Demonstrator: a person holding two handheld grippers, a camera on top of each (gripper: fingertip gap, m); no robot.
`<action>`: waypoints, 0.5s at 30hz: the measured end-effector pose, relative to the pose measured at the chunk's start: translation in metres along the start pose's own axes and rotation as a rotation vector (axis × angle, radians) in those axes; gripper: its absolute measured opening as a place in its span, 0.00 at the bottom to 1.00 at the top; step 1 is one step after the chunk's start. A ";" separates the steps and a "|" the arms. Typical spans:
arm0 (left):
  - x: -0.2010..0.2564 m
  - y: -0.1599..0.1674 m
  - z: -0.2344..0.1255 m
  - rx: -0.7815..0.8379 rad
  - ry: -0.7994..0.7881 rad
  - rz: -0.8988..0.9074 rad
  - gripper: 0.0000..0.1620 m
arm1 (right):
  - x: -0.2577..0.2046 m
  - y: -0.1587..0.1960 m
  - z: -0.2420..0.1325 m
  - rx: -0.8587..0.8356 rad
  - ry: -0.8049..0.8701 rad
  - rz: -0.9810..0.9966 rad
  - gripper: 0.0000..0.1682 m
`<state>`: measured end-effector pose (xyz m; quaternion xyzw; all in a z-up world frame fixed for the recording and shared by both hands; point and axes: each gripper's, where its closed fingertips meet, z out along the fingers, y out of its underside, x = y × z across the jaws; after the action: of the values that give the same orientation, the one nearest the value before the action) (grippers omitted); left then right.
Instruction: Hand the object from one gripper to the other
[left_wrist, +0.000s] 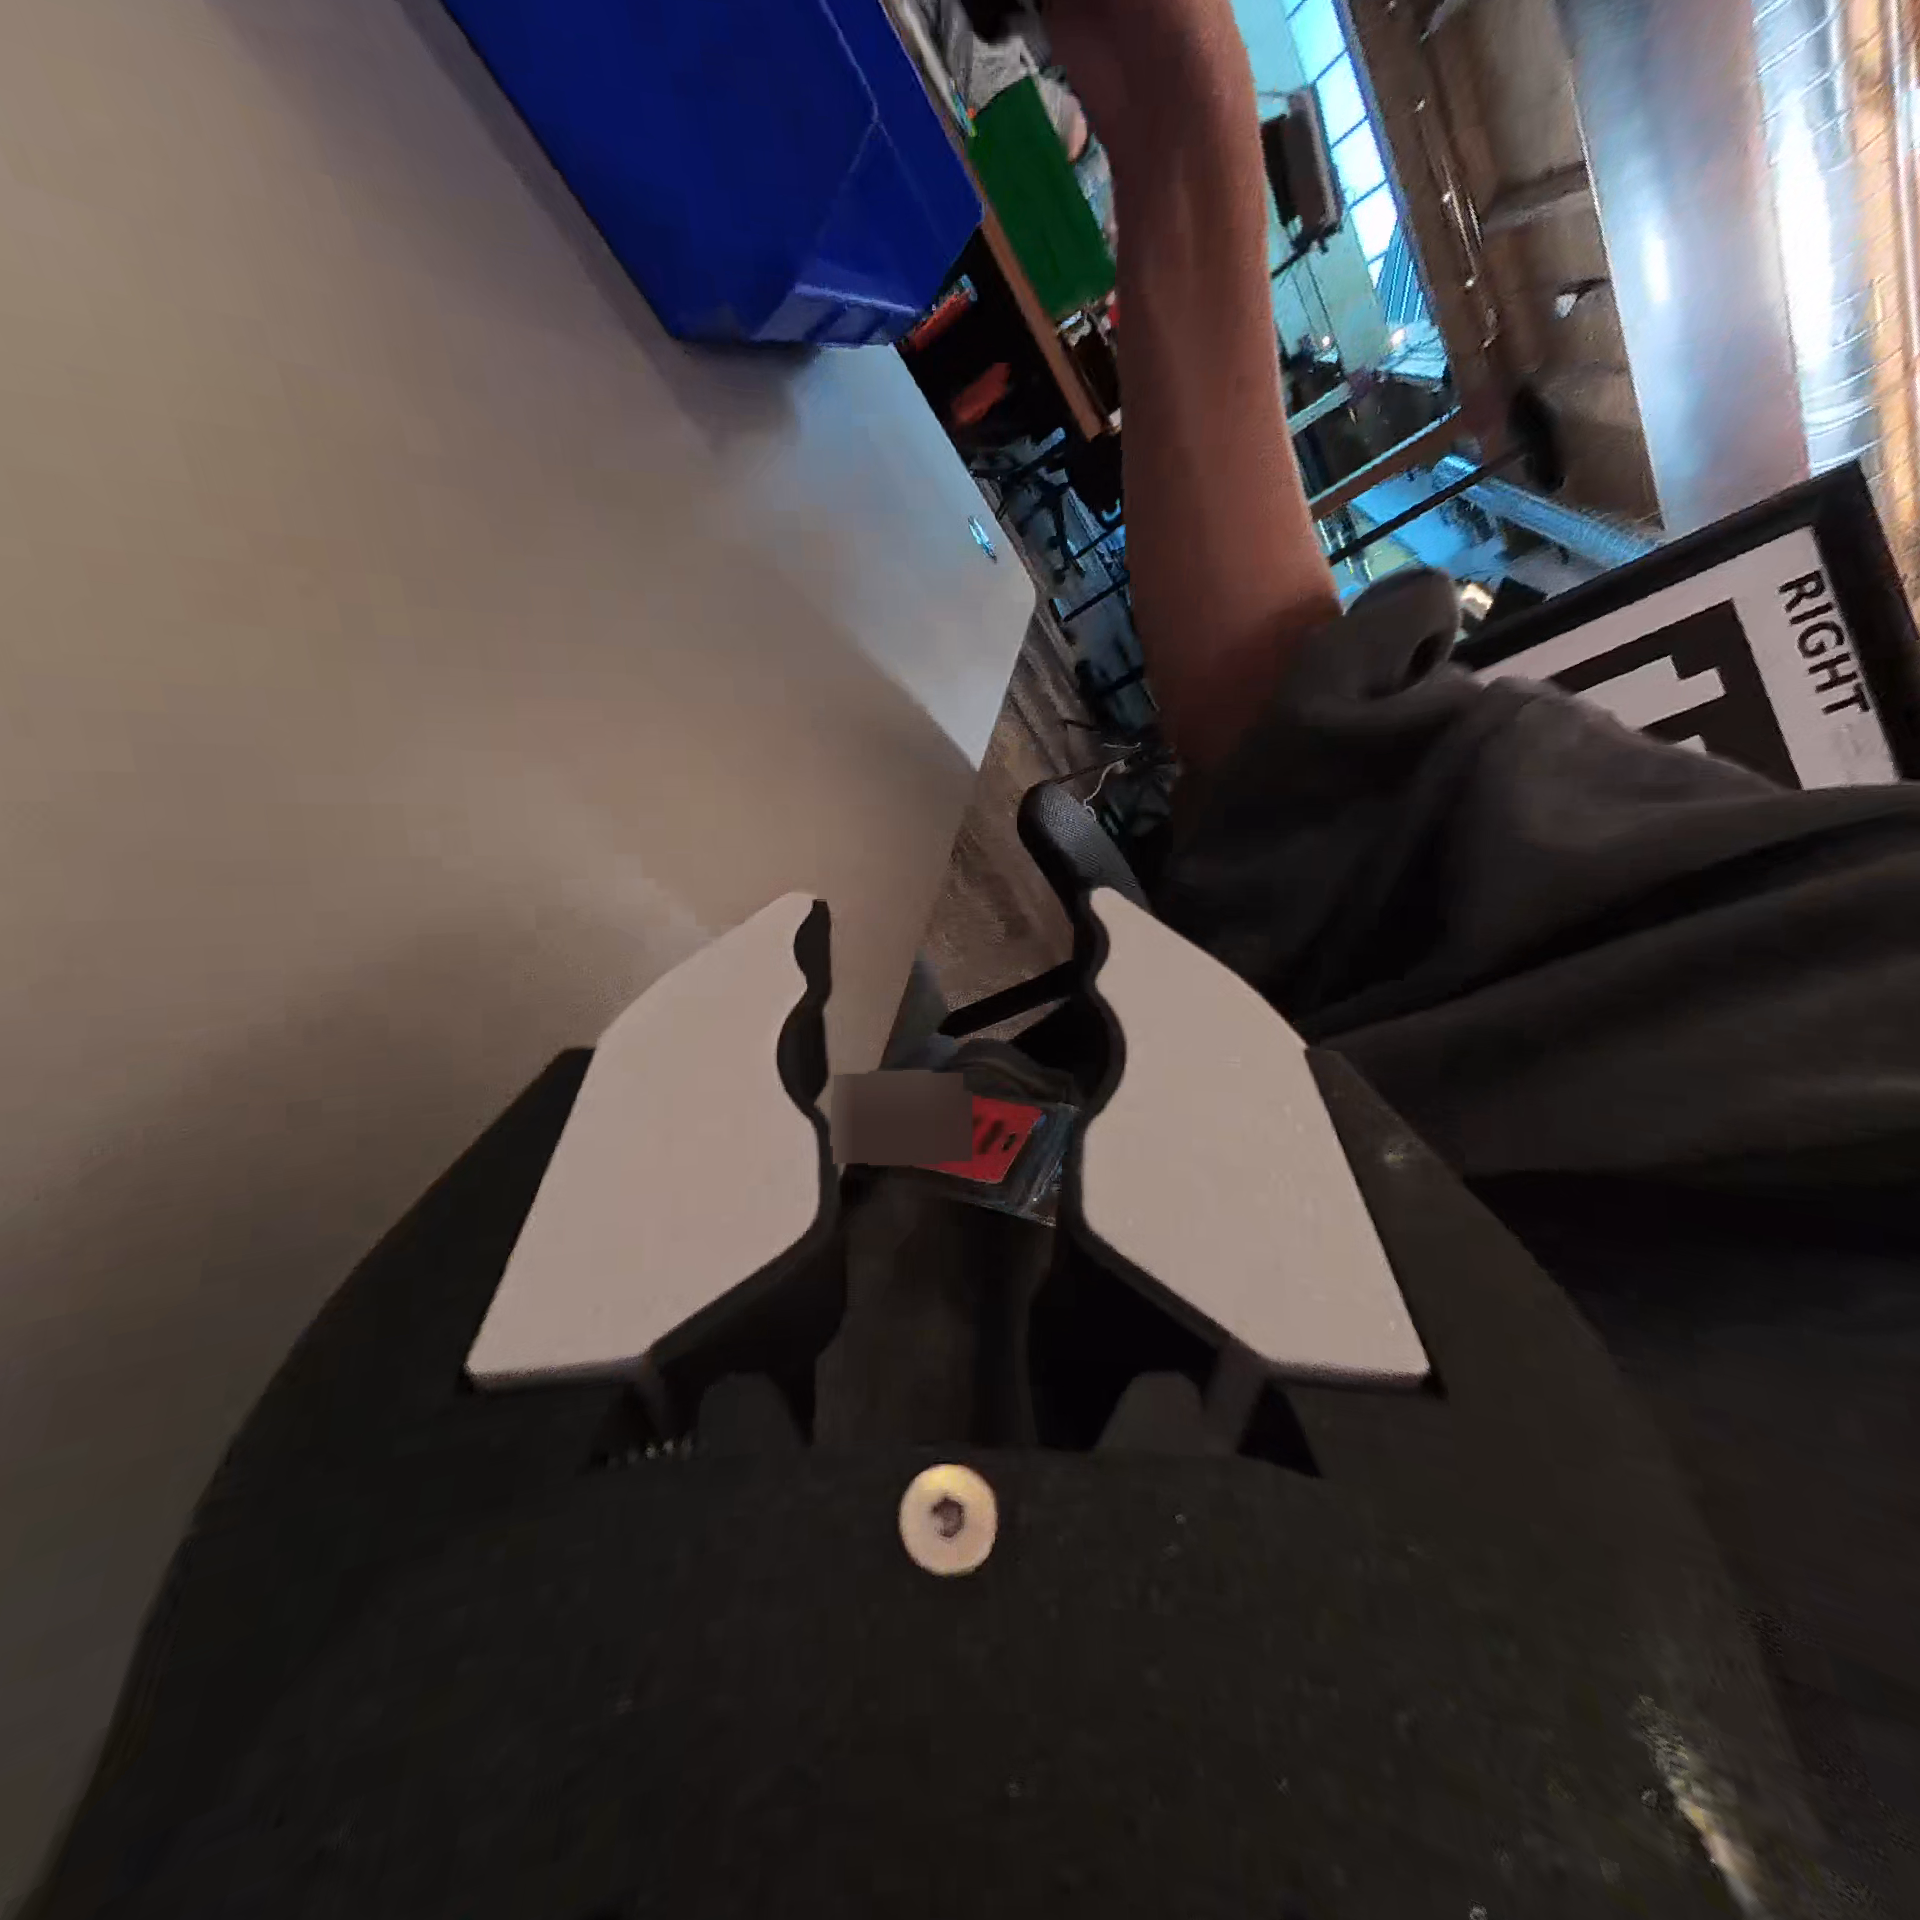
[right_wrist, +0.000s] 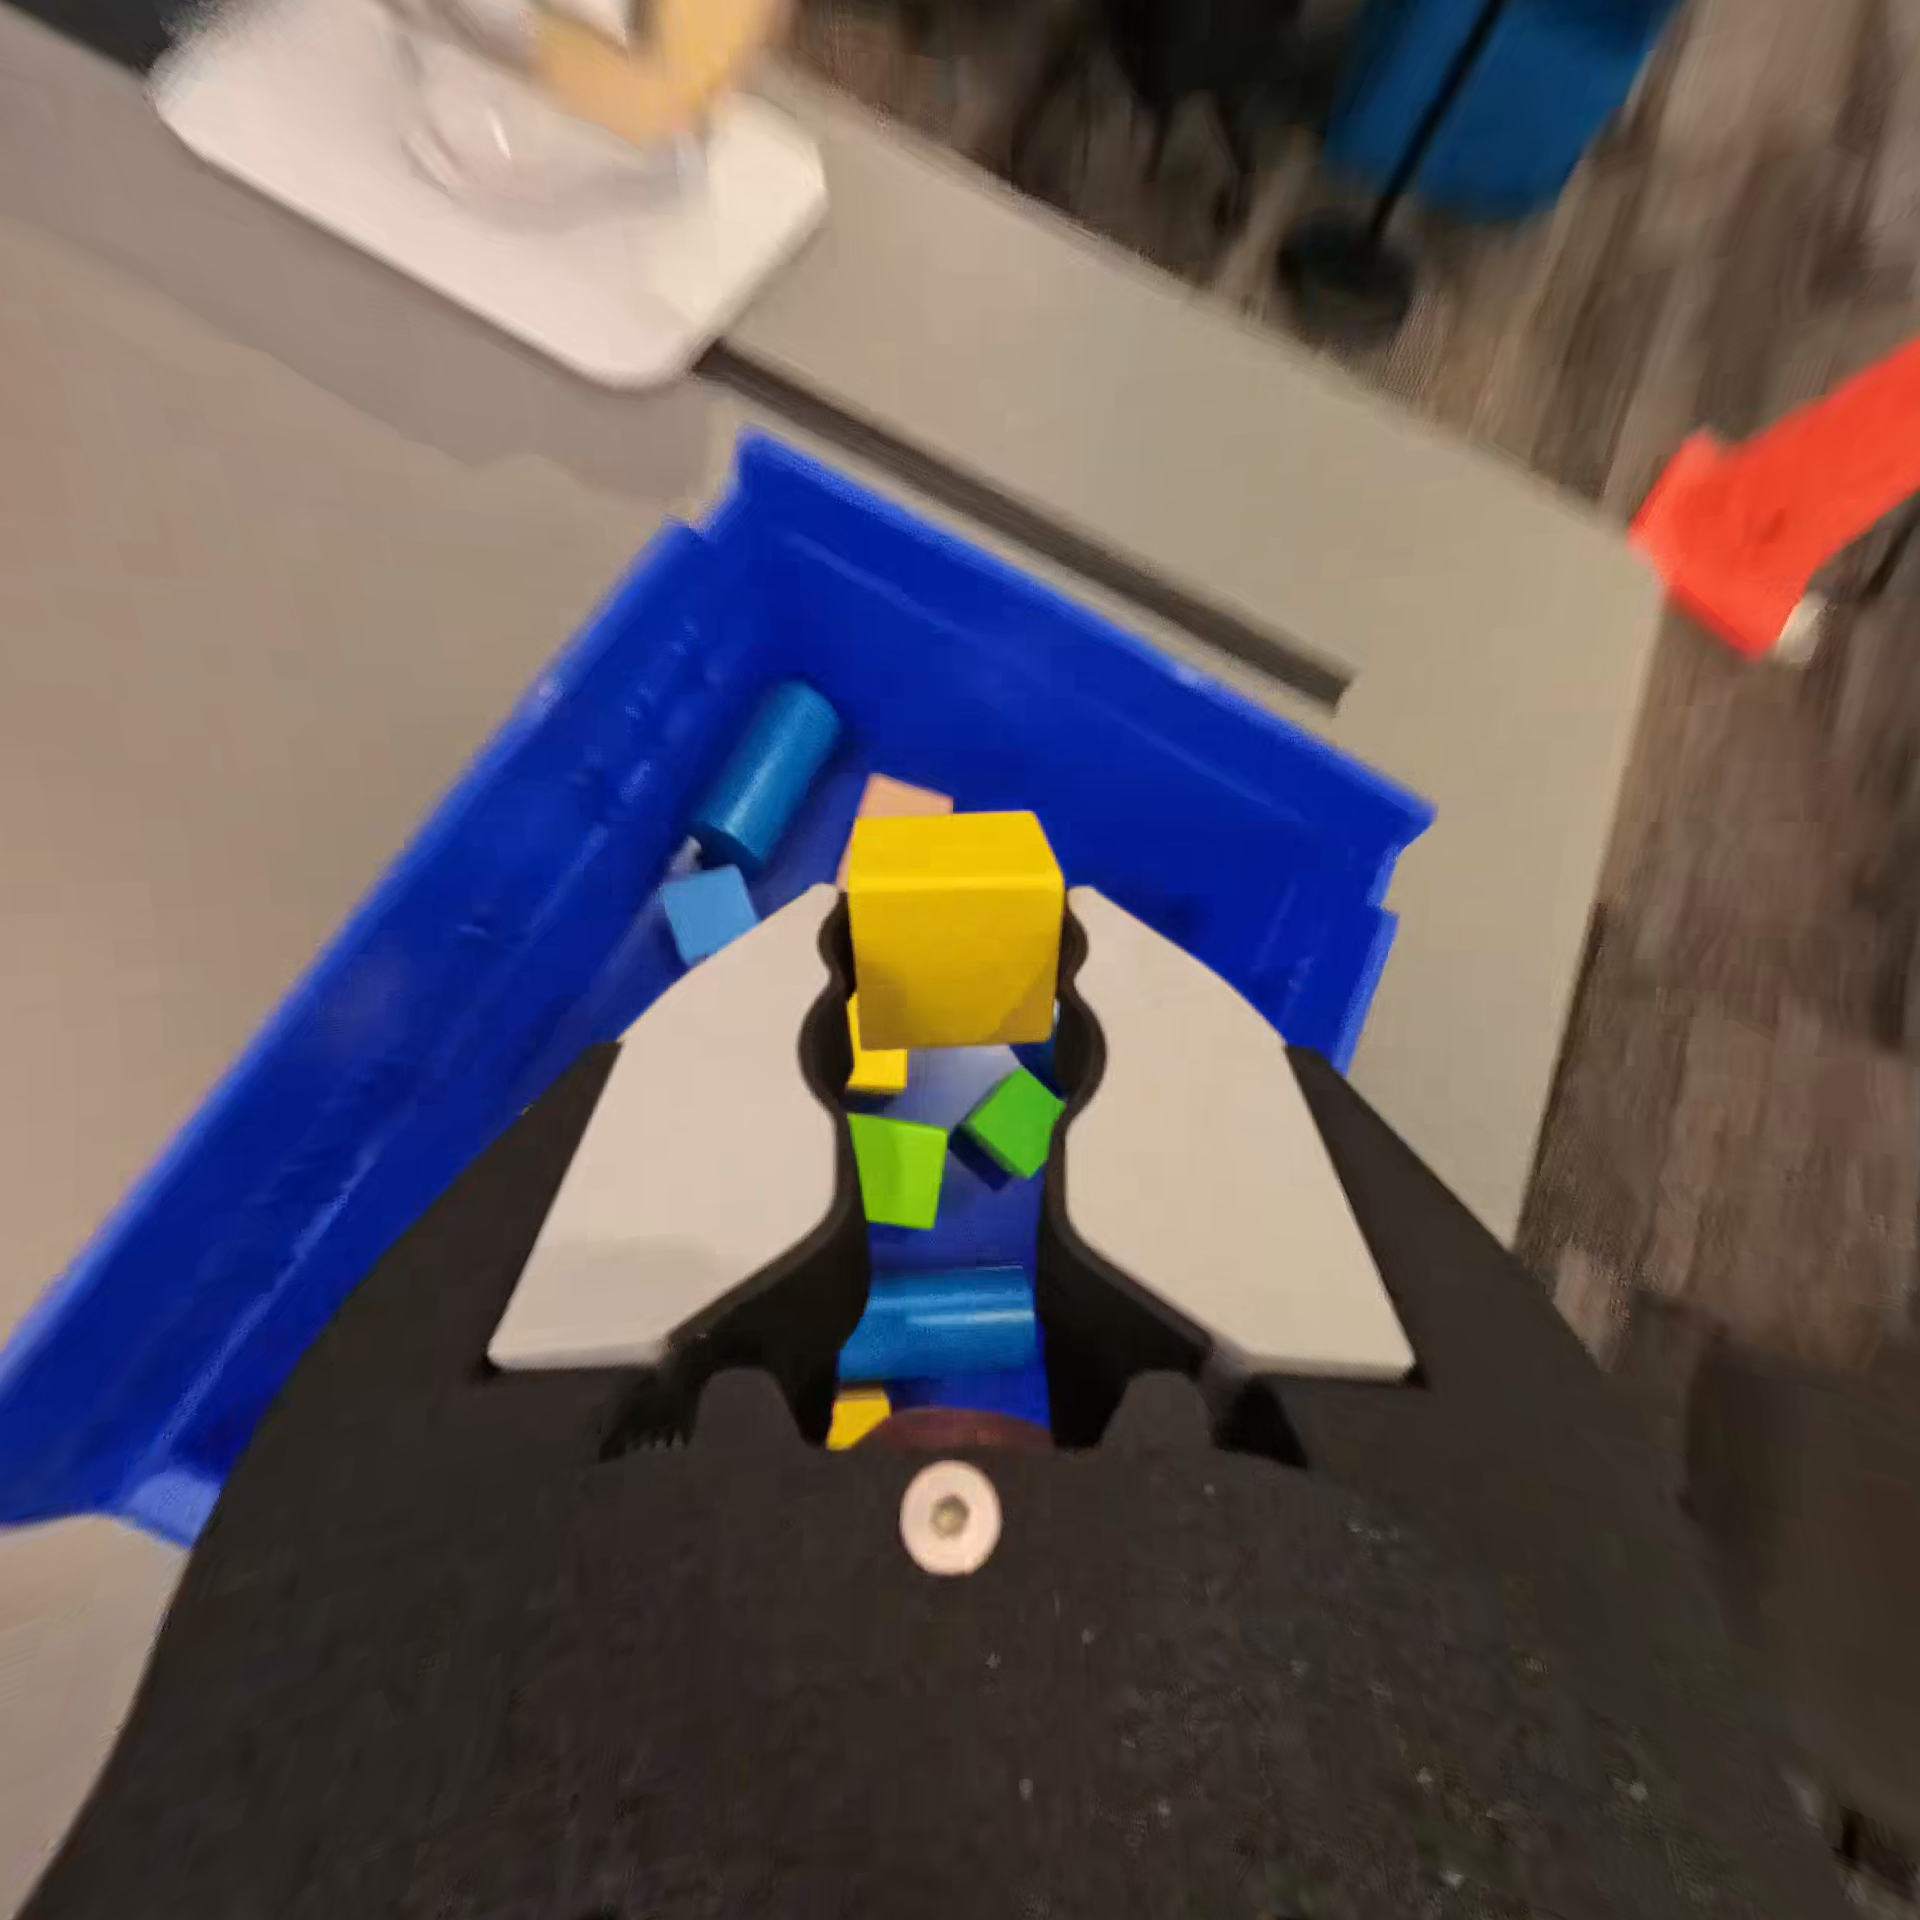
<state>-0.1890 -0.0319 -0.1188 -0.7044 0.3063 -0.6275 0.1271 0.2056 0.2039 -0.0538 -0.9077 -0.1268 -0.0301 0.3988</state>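
In the right wrist view my right gripper is shut on a yellow cube, held at the fingertips above the blue bin. In the bin lie several blocks: a blue cylinder, a small blue cube, two green blocks and more blue and yellow pieces. In the left wrist view my left gripper is open and empty, rolled sideways beside the grey table's edge. The blue bin shows at the top. The yellow cube is not seen in that view.
A person's bare arm and dark sleeve fill the right of the left wrist view, with a black-and-white marker board behind. A white tray sits at the table's far side. A red object hangs off the right edge.
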 end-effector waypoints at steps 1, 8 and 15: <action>0.002 0.001 0.000 -0.003 0.006 0.005 0.27 | 0.003 0.007 0.019 -0.073 -0.017 0.025 0.21; 0.004 -0.003 -0.008 0.018 0.007 0.003 0.27 | 0.030 0.038 0.107 -0.407 0.015 0.147 0.21; 0.007 -0.003 -0.015 0.020 0.001 0.025 0.27 | 0.018 0.078 0.129 -0.661 -0.054 0.214 0.22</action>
<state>-0.2027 -0.0301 -0.1088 -0.6990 0.3089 -0.6293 0.1414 0.2370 0.2520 -0.1946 -0.9964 -0.0247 -0.0038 0.0805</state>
